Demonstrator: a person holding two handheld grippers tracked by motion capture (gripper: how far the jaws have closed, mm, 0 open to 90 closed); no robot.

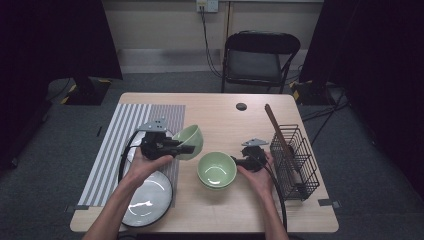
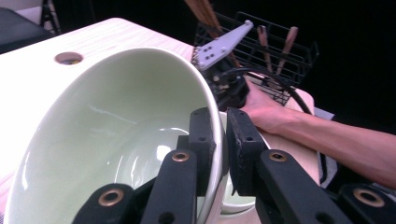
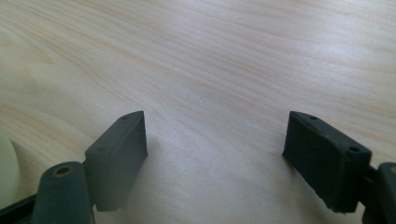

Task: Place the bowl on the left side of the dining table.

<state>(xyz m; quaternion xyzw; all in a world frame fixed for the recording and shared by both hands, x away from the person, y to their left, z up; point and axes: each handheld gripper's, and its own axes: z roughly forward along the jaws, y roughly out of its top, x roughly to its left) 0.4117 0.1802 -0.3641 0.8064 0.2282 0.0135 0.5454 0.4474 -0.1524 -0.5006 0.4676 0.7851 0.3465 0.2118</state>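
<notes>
Left claw [image 1: 186, 148] pinches the rim of a green bowl [image 1: 190, 141], one jaw inside the wall, one outside, clear in the left gripper view [image 2: 218, 140]. That bowl [image 2: 107, 135] is tilted, mouth turned toward the left of the high view, held up off the worktop [image 1: 220, 112] at centre-left of the frame, over the right edge of the striped mat [image 1: 117, 145].

Second green bowl [image 1: 217, 169] sits upright on the worktop, centre of the frame, just lower right of the held one. It looks like a stack of two, though the rim line is too soft to be sure.

Key relation: the resting bowl lies down and to the right of the left claw, near but apart. Judged next move is nesting the held bowl into it, so it must be levelled, mouth up, and carried right and toward the bottom of the frame.

Right claw [image 1: 237, 161] is spread wide and empty, low over bare wood in the right gripper view [image 3: 215, 154], jaws pointing at the resting bowl's right side, just beside it. Touching or not, cannot tell. Right hand [image 1: 257, 172] is nearer that bowl, well placed to steady it.

Plate [image 1: 147, 197] at lower left, wire basket [image 1: 296, 160] with wooden utensils at right, chair [image 1: 260, 55] at top.

No brands, labels or readable writing anywhere.
</notes>
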